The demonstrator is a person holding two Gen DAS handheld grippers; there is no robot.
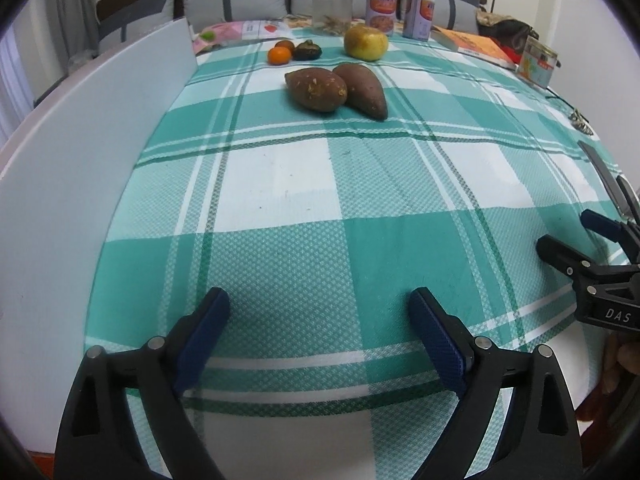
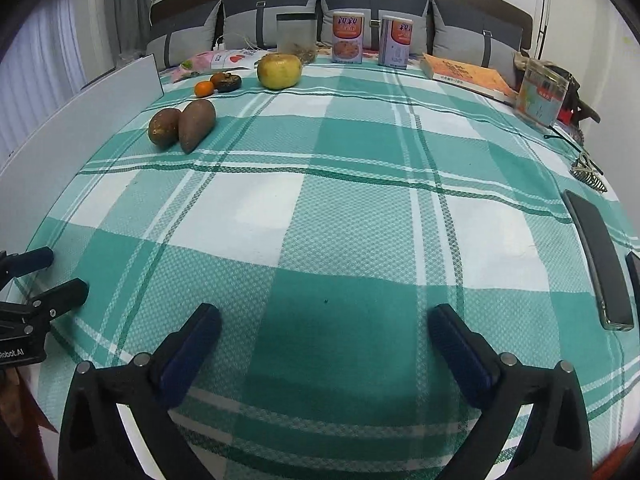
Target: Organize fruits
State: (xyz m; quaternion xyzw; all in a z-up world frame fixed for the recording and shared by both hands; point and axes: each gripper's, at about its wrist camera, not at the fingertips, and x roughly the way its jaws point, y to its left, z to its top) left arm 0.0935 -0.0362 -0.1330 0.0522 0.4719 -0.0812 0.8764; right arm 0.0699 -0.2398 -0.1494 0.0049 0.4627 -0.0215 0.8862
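Two brown sweet potatoes (image 1: 336, 90) (image 2: 182, 124) lie side by side, touching, at the far side of the green checked tablecloth (image 1: 320, 220). Behind them sit a small orange tangerine (image 1: 279, 56) (image 2: 204, 89), a dark persimmon (image 1: 307, 50) (image 2: 226, 81) and a large yellow-green fruit (image 1: 366, 43) (image 2: 279, 71). My left gripper (image 1: 318, 306) is open and empty near the front edge, far from the fruit. My right gripper (image 2: 324, 322) is open and empty, to the right of the left one.
A white board (image 1: 100, 140) stands along the left edge. Two cans (image 2: 348, 38) and a clear jar (image 2: 296, 32) stand at the back. A book (image 2: 468, 76) and a box (image 2: 544, 92) lie at the back right; a dark phone (image 2: 600, 260) lies at the right edge.
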